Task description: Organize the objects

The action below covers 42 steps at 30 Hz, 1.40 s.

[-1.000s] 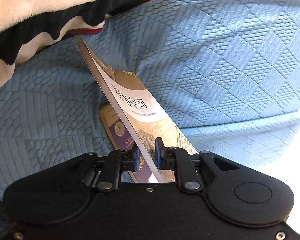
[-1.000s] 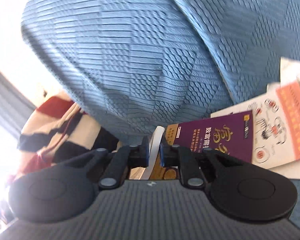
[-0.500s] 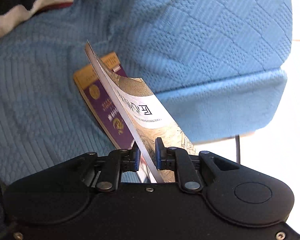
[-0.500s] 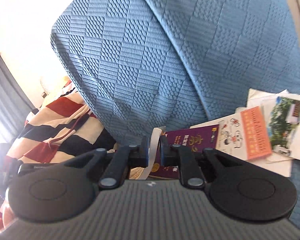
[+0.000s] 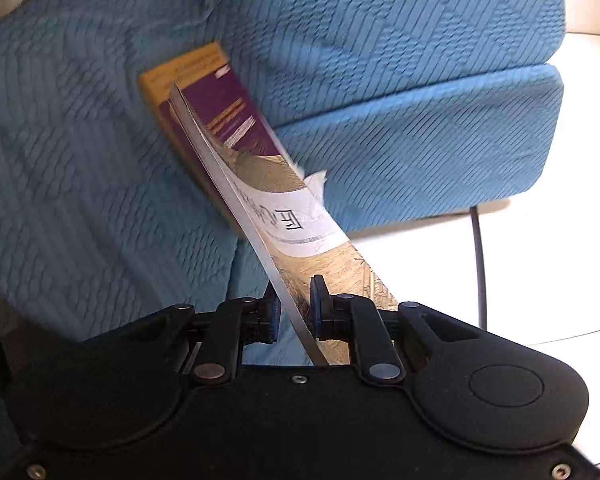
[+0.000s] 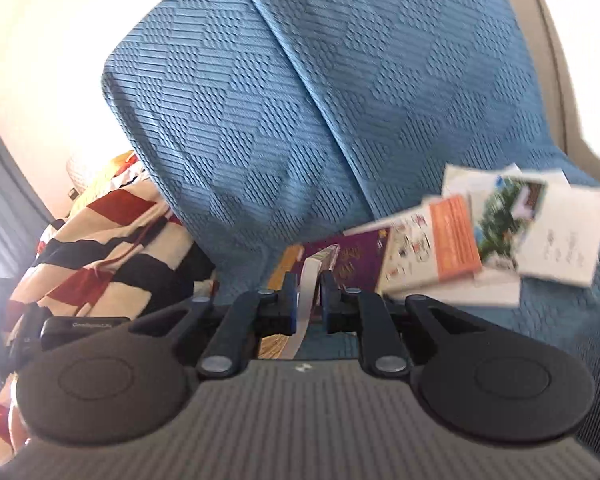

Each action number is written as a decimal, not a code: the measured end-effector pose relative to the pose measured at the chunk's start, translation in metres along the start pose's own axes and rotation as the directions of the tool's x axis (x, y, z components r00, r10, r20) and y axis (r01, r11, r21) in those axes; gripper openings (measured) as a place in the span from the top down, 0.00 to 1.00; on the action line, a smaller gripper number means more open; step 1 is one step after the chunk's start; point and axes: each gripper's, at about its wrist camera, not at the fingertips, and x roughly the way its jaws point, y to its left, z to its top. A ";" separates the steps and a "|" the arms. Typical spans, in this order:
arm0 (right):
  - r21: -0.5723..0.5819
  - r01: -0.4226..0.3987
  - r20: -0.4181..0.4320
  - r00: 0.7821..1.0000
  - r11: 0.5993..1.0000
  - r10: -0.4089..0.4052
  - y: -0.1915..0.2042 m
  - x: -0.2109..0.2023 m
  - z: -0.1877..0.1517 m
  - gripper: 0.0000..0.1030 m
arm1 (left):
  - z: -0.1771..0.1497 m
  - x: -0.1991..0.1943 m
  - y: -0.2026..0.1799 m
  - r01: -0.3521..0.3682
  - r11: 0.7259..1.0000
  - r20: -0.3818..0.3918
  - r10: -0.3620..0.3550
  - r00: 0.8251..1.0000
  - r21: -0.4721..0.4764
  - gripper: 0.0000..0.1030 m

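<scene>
Both hands have swung along the sofa in the last second: the left hand-held gripper and right hand-held gripper stay narrowed onto one thin, glossy gold-and-white booklet, carried edge-up. It now hangs above the purple-and-orange paperback on the quilted blue sofa cover — likely heading for the loose paper pile.

Gold-white book tilted on edge, purple book flat beneath
</scene>
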 end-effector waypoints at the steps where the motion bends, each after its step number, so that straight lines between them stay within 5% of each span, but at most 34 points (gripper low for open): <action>1: 0.012 0.004 -0.003 1.000 1.000 -0.004 -0.003 -0.002 -0.004 0.86 | -0.004 0.001 0.001 -0.010 1.000 -0.007 0.010 1.000 0.011 0.87; 19: 0.035 0.079 -0.042 0.996 0.996 -0.077 -0.026 -0.046 -0.054 0.86 | -0.043 0.021 0.010 -0.095 0.993 -0.106 0.102 0.989 0.067 0.87; 34: 0.086 0.111 -0.217 0.972 0.990 -0.090 -0.033 -0.048 -0.100 0.86 | -0.056 0.044 0.013 -0.281 0.948 -0.110 0.299 0.948 0.151 0.90; 42: 0.070 0.129 -0.200 0.973 0.989 -0.112 -0.036 -0.034 -0.097 0.87 | -0.061 0.056 0.013 -0.354 0.915 -0.067 0.372 0.926 0.196 0.87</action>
